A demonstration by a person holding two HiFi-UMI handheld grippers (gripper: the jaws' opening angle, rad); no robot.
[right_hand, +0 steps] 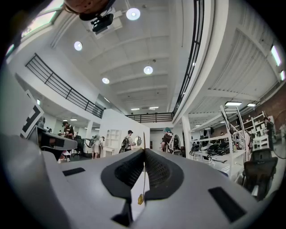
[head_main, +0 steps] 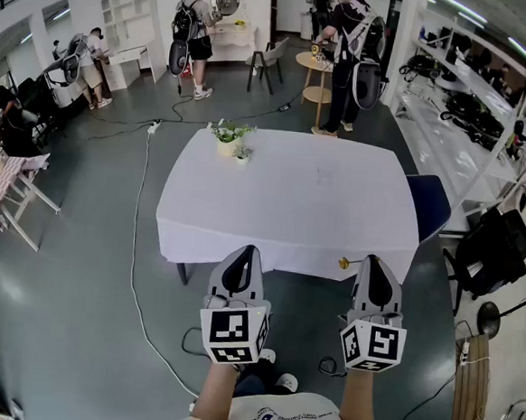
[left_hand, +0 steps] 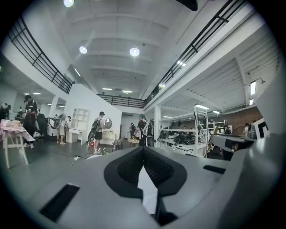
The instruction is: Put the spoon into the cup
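The right gripper [right_hand: 144, 151] has its jaws pressed together on a thin gold thing, probably the spoon [right_hand: 140, 199], seen from its edge.

Bright, even indoor light from round ceiling lamps [left_hand: 134, 52]; soft shadows; fisheye bending, dark vignette at edges.

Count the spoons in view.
1. A gold spoon is clamped in the shut right gripper, its round end sticking out to the left in the head view, by the table's near edge. None shows on the tablecloth, though a small one could escape notice.
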